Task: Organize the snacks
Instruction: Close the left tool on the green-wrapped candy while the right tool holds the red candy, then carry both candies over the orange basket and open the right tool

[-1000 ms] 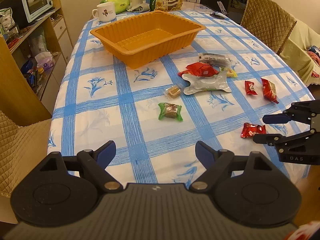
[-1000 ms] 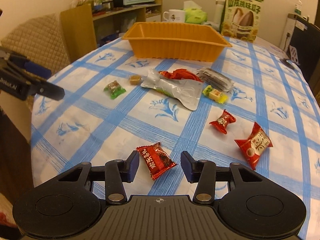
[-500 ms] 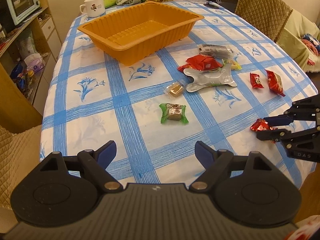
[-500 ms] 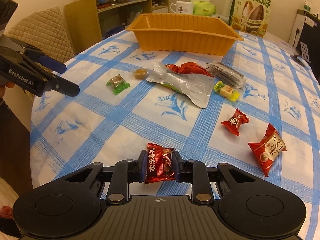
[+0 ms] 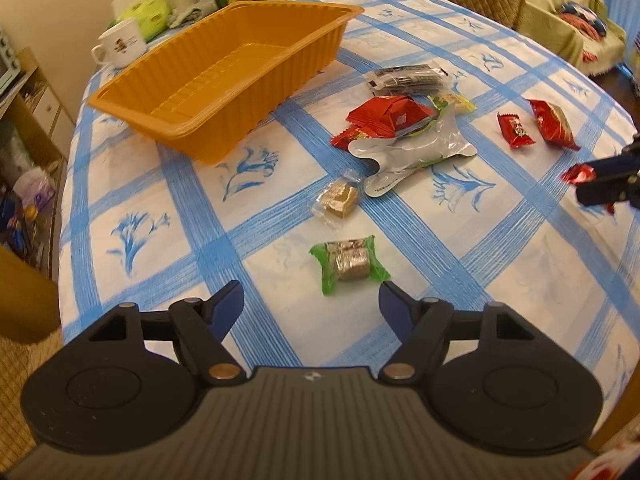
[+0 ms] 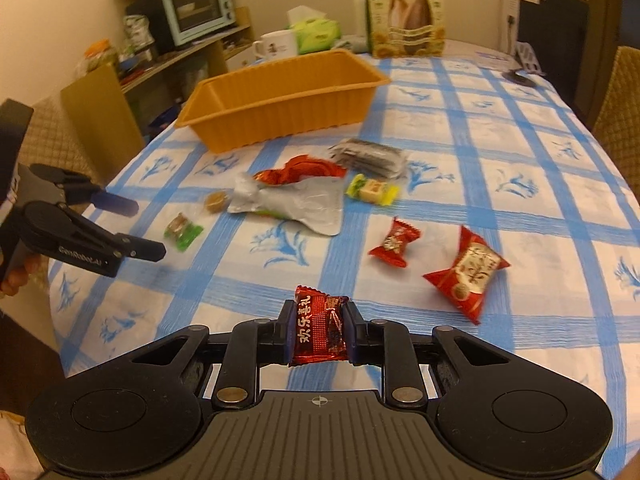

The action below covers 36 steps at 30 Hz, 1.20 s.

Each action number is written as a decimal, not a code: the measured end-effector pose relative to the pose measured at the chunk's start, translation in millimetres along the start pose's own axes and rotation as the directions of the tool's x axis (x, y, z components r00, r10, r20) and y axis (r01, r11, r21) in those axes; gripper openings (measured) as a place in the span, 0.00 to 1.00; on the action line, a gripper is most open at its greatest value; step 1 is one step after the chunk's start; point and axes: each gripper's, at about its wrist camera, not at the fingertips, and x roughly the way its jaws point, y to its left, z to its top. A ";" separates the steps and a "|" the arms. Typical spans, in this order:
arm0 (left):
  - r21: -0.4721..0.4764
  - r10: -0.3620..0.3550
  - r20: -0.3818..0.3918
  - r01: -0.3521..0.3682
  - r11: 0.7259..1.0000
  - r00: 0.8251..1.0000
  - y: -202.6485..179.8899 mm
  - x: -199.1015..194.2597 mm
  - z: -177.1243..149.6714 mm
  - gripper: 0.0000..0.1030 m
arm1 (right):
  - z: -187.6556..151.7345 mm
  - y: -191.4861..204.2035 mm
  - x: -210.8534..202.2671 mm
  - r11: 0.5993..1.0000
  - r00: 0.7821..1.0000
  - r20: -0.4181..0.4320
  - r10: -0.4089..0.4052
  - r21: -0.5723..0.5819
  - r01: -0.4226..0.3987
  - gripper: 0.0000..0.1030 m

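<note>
My right gripper (image 6: pixel 318 330) is shut on a dark red snack packet (image 6: pixel 319 328) and holds it above the table; it also shows in the left wrist view (image 5: pixel 596 178). My left gripper (image 5: pixel 311 302) is open and empty, just short of a green-wrapped candy (image 5: pixel 349 262), and it shows in the right wrist view (image 6: pixel 136 228). An empty orange tray (image 5: pixel 224 76) stands at the far left of the table. Loose snacks lie in the middle: a brown candy (image 5: pixel 340 200), a silver pouch (image 5: pixel 408 154), a red packet (image 5: pixel 388 118), a dark packet (image 5: pixel 408 78).
Two red candies (image 6: pixel 394 242) (image 6: pixel 468 270) and a yellow one (image 6: pixel 372 190) lie to the right. A mug (image 6: pixel 274 44), tissue pack (image 6: pixel 316 32) and seed box (image 6: pixel 404 10) stand behind the tray. A shelf with a toaster oven (image 6: pixel 196 8) and chairs ring the table.
My right gripper closed on the dark red packet and lifted it off the table. My left gripper moved forward toward the green candy, still open.
</note>
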 end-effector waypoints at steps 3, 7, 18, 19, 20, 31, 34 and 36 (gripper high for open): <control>0.039 -0.017 0.005 0.017 0.999 1.000 0.8 7.9 6.3 0.65 | 0.5 -4.1 -4.4 0.999 1.000 0.005 -0.016 0.038 0.016 0.24; 0.077 -0.037 0.015 0.036 0.996 0.999 0.0 14.2 14.8 0.64 | 0.4 -8.1 -7.8 0.996 0.999 0.009 -0.034 0.078 0.033 0.24; 0.094 -0.140 0.013 0.138 0.986 0.990 -2.4 19.8 26.9 0.23 | 4.6 -8.6 -6.5 0.990 0.998 0.000 -0.062 0.127 0.062 0.24; 0.093 -0.149 0.011 0.147 0.985 0.989 -2.1 20.0 27.1 0.20 | 5.7 -7.9 -5.9 0.990 0.998 -0.001 -0.062 0.129 0.061 0.24; 0.089 -0.154 0.010 0.153 0.984 0.988 -1.8 20.1 27.3 0.19 | 6.7 -7.1 -5.4 0.990 0.998 -0.002 -0.061 0.129 0.061 0.24; 0.006 -0.187 0.045 0.187 0.982 0.981 10.6 -3.7 30.8 0.18 | 28.6 7.9 5.0 0.994 1.000 0.006 -0.023 0.104 0.022 0.24; -0.027 -0.186 0.079 0.189 0.982 0.979 16.9 -17.5 38.6 0.18 | 41.4 12.8 11.2 0.996 1.000 0.011 -0.005 0.090 0.004 0.24; -0.048 -0.177 0.103 0.182 0.982 0.979 22.1 -25.8 47.2 0.18 | 50.9 15.7 15.6 0.996 1.000 0.014 0.007 0.084 -0.008 0.24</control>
